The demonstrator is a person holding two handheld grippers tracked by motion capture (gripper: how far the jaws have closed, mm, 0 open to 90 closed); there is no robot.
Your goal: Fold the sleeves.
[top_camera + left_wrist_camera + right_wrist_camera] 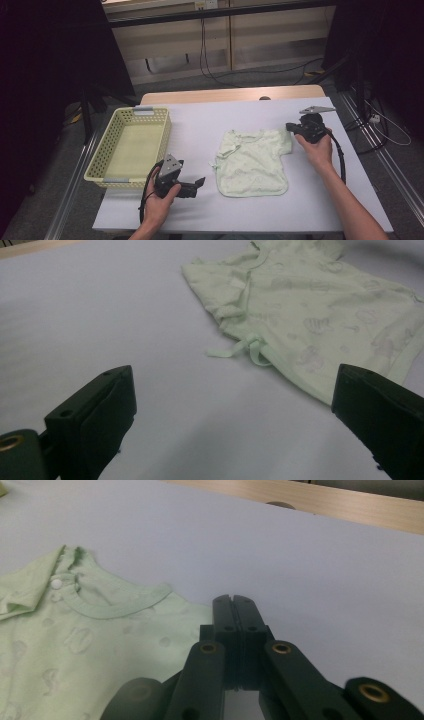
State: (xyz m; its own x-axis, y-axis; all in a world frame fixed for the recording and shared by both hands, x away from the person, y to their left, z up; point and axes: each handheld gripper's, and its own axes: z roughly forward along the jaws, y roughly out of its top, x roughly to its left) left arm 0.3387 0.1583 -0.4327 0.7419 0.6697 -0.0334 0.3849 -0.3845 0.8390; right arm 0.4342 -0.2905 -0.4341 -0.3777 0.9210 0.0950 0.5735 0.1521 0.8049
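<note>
A pale green baby shirt lies flat on the white table, neck towards the far side. My right gripper is at the shirt's right sleeve, held from the right by a hand. In the right gripper view its jaws are pressed together beside the shirt's shoulder edge, and I see no cloth between them. My left gripper rests low near the table's front, left of the shirt, pointing right. Its jaws stand wide open with bare table between them, short of the shirt's tie strings.
A cream plastic basket stands on the table's left side with nothing in it. Beyond the table are a wooden strip, floor cables and a wall. Dark stands flank both sides.
</note>
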